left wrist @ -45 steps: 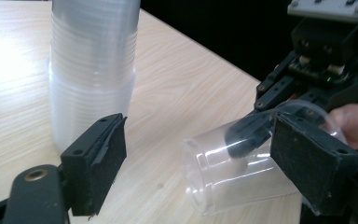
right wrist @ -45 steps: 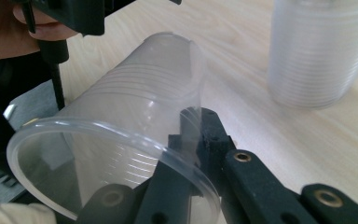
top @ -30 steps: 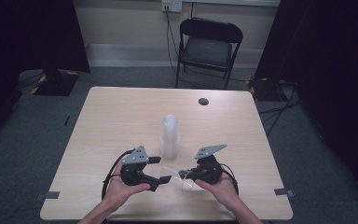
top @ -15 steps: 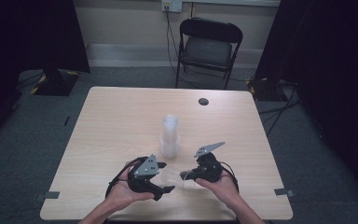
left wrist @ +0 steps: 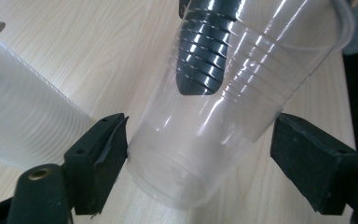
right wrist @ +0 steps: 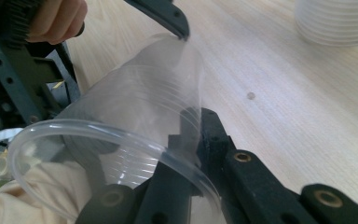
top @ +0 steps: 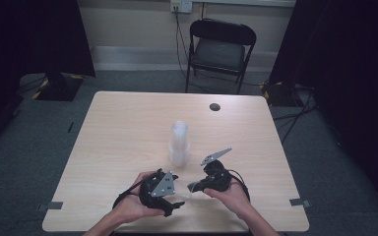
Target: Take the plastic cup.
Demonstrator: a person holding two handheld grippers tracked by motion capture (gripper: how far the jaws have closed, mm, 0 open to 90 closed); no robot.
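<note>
Left gripper view: unlabelled clear cup point(left wrist: 200, 140) between spread fingers point(left wrist: 98, 154).

Each black tool point(top: 177, 204) carries a grey three-cornered plate point(top: 166, 183), brass-coloured screws and trailing black cable.

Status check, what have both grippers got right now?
Right gripper shut on clear plastic cup wall. Left gripper open around cup base. Stack of clear cups standing apart.

What I can't make out from here

From overhead the clear cup point(top: 191, 195) between my grippers is nearly invisible. In the left gripper view its rim runs off at 1 o'clock and the cup stack point(left wrist: 23, 126) is cut at 9 o'clock. In the right gripper view the near rim blurs at 6 o'clock.
</note>
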